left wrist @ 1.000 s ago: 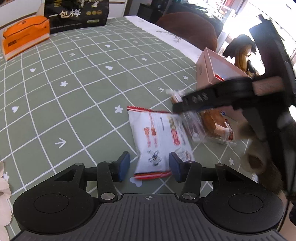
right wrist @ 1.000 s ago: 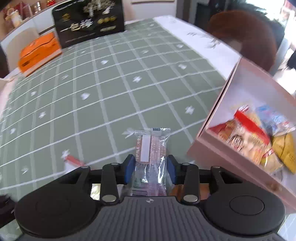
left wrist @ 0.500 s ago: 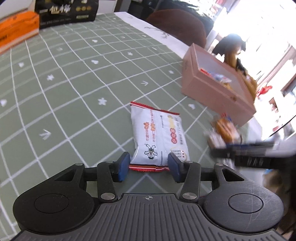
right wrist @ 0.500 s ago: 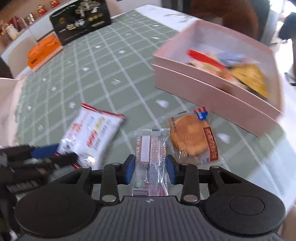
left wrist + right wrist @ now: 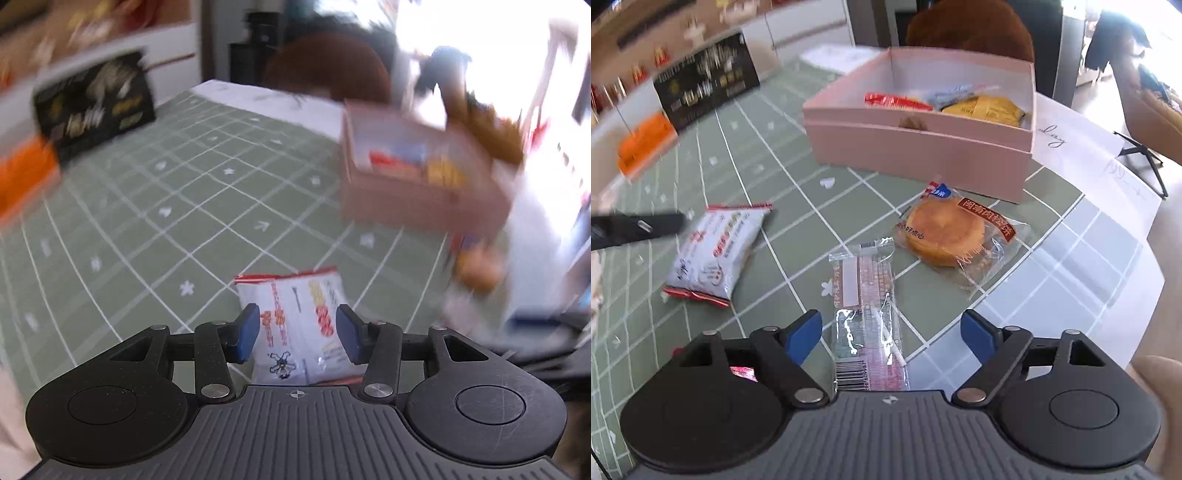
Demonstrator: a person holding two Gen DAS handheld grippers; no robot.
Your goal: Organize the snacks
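Note:
A white snack bag with red ends (image 5: 295, 325) lies on the green checked tablecloth, and my left gripper (image 5: 297, 330) is open with a finger on each side of it. The bag also shows in the right wrist view (image 5: 716, 251). My right gripper (image 5: 892, 334) is open wide, and a clear pink-striped wrapper (image 5: 866, 317) lies on the cloth between its fingers. A round cake in a clear packet (image 5: 951, 236) lies just beyond. A pink box (image 5: 923, 147) holds several snacks; it also shows in the left wrist view (image 5: 417, 192), which is blurred.
A black gift box (image 5: 705, 81) and an orange tissue pack (image 5: 646, 144) stand at the far side of the table. A brown chair back (image 5: 967, 26) rises behind the pink box. The table edge (image 5: 1137, 302) runs close on the right.
My right gripper has opened and let go of the pink-striped wrapper, which now lies on the cloth. My left gripper has moved forward around the white bag and tilted up.

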